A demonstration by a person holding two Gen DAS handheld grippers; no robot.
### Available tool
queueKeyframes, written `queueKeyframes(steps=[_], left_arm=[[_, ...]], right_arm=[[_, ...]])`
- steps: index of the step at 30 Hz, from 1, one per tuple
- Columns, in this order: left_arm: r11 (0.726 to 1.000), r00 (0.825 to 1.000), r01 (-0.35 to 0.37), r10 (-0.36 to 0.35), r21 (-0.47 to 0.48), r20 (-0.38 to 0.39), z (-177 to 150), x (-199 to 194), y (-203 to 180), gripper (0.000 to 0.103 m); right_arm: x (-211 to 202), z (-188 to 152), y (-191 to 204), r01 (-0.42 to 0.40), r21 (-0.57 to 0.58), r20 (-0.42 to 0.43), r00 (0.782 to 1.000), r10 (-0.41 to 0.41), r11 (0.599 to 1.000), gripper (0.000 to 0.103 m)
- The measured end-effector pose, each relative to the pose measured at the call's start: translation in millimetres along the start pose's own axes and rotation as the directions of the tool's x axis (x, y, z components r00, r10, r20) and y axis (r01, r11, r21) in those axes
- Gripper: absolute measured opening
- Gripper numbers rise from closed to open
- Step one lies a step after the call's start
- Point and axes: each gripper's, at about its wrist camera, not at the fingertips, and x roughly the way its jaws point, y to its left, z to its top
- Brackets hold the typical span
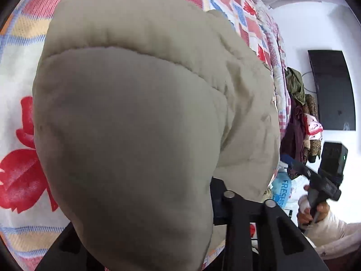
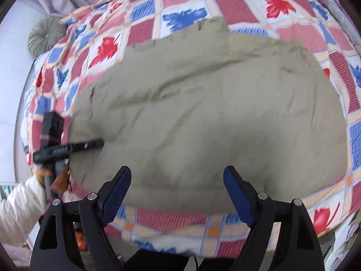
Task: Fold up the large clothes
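Note:
A large beige padded garment (image 2: 203, 117) lies spread on a bed with a red, blue and white maple-leaf blanket (image 2: 180, 6). In the left wrist view the garment (image 1: 135, 113) bulges right against the lens and hides my left gripper's fingertips. In the right wrist view my left gripper (image 2: 99, 144) meets the garment's left edge, jaws together on the cloth. My right gripper (image 2: 177, 180) is open and empty, its blue pads (image 2: 117, 194) hovering over the garment's near edge. It also shows at the right of the left wrist view (image 1: 291, 160).
A round grey-green cushion (image 2: 45, 36) lies at the bed's far left corner. In the left wrist view, a pile of clothes (image 1: 302, 117) hangs beside the bed, a dark flat screen (image 1: 331, 90) is on the white wall, and a plastic bag (image 1: 282, 192) lies below.

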Motion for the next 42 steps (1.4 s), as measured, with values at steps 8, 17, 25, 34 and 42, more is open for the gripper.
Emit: queueKeyframes(steps=[8,17,25,34,42], left_arm=[[0.995,0.998,0.022,-0.027,0.101,0.050,-3,-39,-76,0.026],[0.968,0.999,0.001,-0.011,0.251,0.037,8,-32,-227,0.026],[0.906,0.981,-0.176,0.193,0.386,-0.006,14,32,-344,0.026],[0.917,0.980,-0.129,0.176,0.379,-0.092,33,101,-373,0.054],[0.955,0.978,0.033,0.031,0.295,-0.209,51,194,-350,0.077]], right_arm=[[51,29,-19,-0.030,0.034,0.014,0.999,0.030,0.999,0.016],[98,34,-54,-0.181,0.120,-0.027,0.982,0.185,0.976,0.011],[114,33,-78,-0.317,0.210,-0.019,0.944,0.328,0.925,0.005],[46,22,-138,-0.322,0.250,0.071,0.947,0.314,0.913,0.009],[-6,-23,-208,-0.270,0.386,0.160,0.961,0.224,0.882,0.009]])
